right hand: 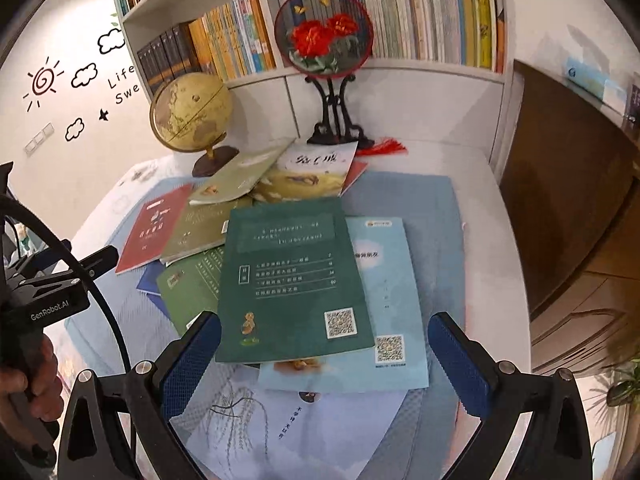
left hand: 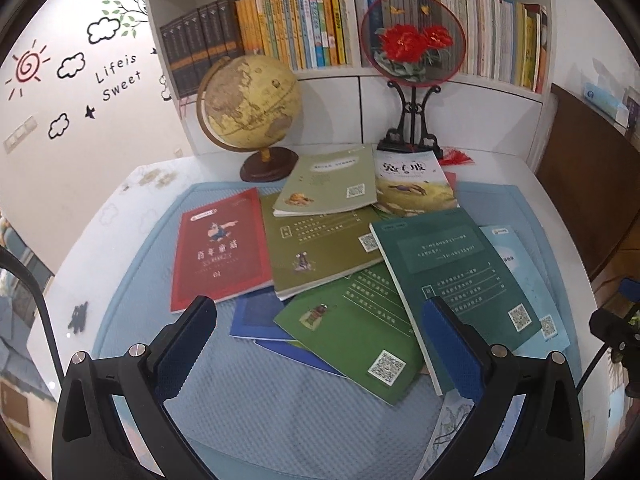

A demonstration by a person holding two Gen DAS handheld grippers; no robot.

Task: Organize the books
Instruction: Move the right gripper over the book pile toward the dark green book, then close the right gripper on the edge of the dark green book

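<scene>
Several thin books lie scattered on a blue mat (left hand: 248, 408). A red book (left hand: 220, 248) is at the left, an olive one (left hand: 320, 248) beside it, a bright green one (left hand: 352, 336) in front. A dark teal book (left hand: 456, 276) (right hand: 292, 280) overlaps a light blue book (right hand: 384, 304). A pale willow-print book (right hand: 256, 428) lies nearest. My left gripper (left hand: 320, 332) hovers open over the green book. My right gripper (right hand: 324, 348) is open above the teal book's near edge. Neither holds anything.
A globe (left hand: 248, 108) and a round flower fan on a black stand (left hand: 412, 40) stand at the back of the white table (right hand: 492, 248). Behind them a white bookshelf (left hand: 348, 16) is packed with upright books. A hand (right hand: 24, 384) holds the left gripper.
</scene>
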